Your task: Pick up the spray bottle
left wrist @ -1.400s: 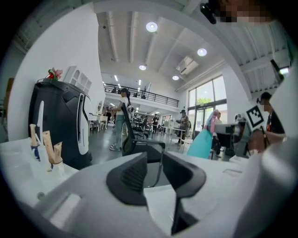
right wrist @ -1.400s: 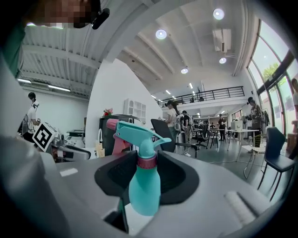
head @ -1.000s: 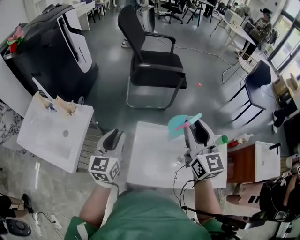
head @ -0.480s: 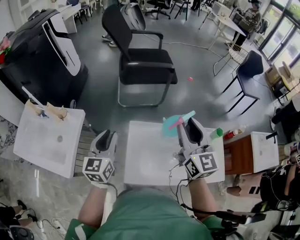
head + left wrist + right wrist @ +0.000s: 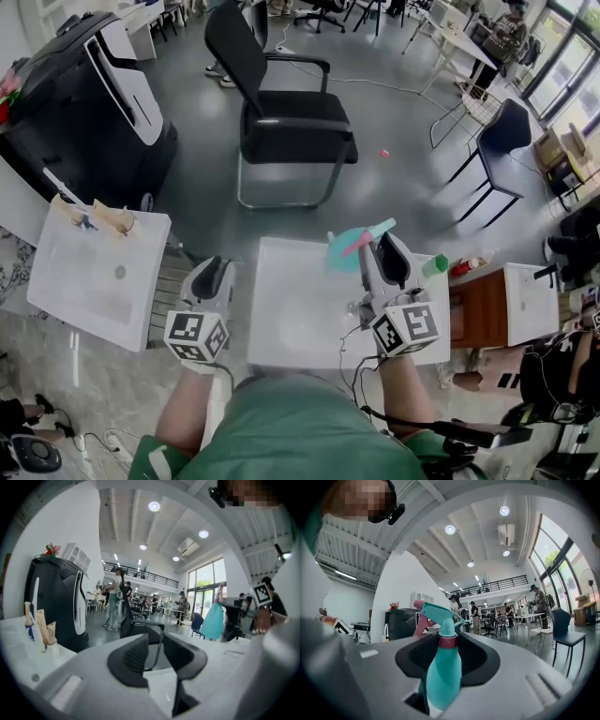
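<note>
My right gripper [image 5: 374, 249] is shut on the teal spray bottle [image 5: 341, 253], which is held over the far part of the white table [image 5: 289, 323]. Its pink and teal trigger head [image 5: 371, 232] pokes out past the fingertips. In the right gripper view the spray bottle [image 5: 442, 673] stands upright between the jaws of that gripper [image 5: 449, 645], pinched just below its pink collar. My left gripper [image 5: 215, 275] hovers at the table's left edge. The left gripper [image 5: 155, 644] is open with nothing in the gap, and the spray bottle [image 5: 213, 621] shows off to the right.
A black office chair [image 5: 292, 124] stands beyond the table. A large black and white machine [image 5: 89, 89] is at far left, with a white side table [image 5: 89, 281] below it. A green bottle [image 5: 434, 266] and a brown cabinet top [image 5: 478, 328] lie to the right.
The head camera has shifted a little over the second. The right gripper still holds the spray bottle in about the same place over the table. The left gripper has barely moved.
</note>
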Demonstrator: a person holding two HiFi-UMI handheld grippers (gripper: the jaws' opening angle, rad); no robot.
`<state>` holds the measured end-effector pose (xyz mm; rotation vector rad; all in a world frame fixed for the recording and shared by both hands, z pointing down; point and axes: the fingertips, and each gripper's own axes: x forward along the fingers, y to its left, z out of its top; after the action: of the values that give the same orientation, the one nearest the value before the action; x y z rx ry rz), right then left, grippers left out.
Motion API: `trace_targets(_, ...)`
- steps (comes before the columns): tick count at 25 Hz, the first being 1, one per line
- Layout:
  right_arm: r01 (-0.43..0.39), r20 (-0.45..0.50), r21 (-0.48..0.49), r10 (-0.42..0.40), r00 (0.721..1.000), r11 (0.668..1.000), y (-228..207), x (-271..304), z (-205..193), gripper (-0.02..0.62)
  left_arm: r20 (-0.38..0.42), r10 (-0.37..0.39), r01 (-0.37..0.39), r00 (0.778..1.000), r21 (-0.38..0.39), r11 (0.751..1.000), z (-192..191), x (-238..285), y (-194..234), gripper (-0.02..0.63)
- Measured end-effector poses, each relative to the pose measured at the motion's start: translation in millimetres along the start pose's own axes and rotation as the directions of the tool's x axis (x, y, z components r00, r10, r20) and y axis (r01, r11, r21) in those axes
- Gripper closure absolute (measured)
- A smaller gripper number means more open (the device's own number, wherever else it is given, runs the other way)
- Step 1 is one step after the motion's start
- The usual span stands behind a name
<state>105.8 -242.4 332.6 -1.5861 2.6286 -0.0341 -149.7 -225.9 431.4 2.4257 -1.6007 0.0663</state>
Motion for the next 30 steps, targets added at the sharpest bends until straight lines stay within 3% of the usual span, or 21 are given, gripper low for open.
trace_targets(30, -0.017, 0.009, -0.004, 0.017, 1.000, 1.000, 3.3, -2.1, 3.8, 0.459, 0.003, 0.010, -0.010, 1.000, -0.004, 1.000, 1.5, -6.7, -1.7, 0.509)
